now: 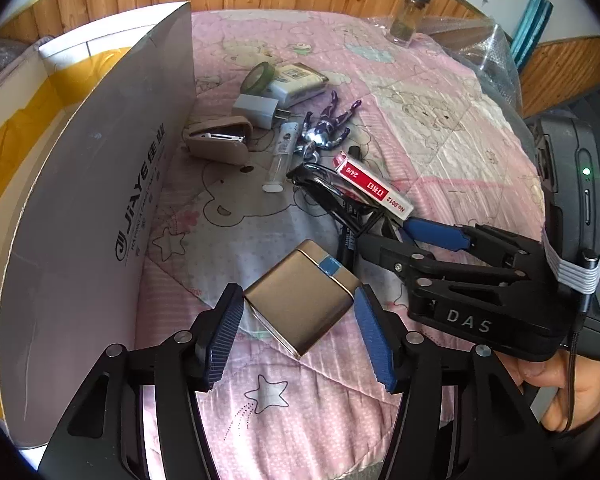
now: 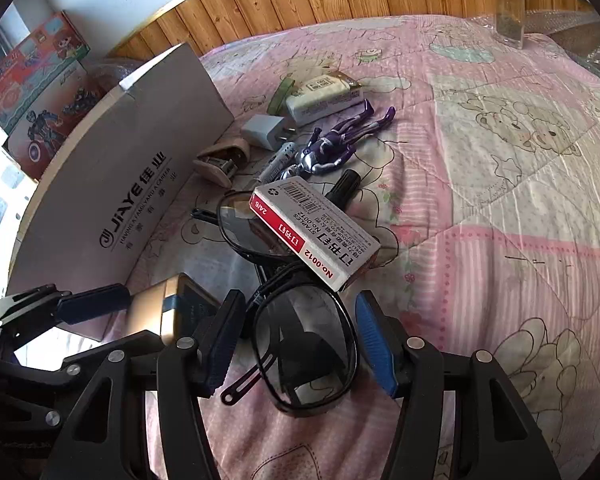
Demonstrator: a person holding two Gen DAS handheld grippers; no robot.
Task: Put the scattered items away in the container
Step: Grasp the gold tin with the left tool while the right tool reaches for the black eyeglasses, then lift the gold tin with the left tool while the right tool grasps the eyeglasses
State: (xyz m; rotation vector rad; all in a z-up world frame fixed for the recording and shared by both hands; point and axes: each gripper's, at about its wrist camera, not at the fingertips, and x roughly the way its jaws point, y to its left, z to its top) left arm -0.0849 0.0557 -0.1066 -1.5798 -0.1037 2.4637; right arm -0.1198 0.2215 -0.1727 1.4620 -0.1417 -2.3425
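Note:
My left gripper (image 1: 299, 312) points down at the pink quilt, open, with a gold metal case (image 1: 300, 304) lying between its blue pads. Its pads stand beside the case's corners without squeezing it. My right gripper (image 2: 300, 320) is open over one lens of black glasses (image 2: 304, 344); the pads do not touch the frame. A red-and-white staples box (image 2: 320, 232) lies across the glasses. The grey cardboard container (image 1: 100, 184) stands at the left, its wall close to the gold case.
Beyond lie a beige stapler (image 1: 218, 140), white charger (image 1: 260, 110), green tape roll (image 1: 258, 76), white pack (image 1: 300, 82), clear tube (image 1: 282, 156), purple figure (image 1: 328, 124) and black marker (image 2: 342, 188). A glass jar (image 1: 410, 16) stands at the far edge by bubble wrap.

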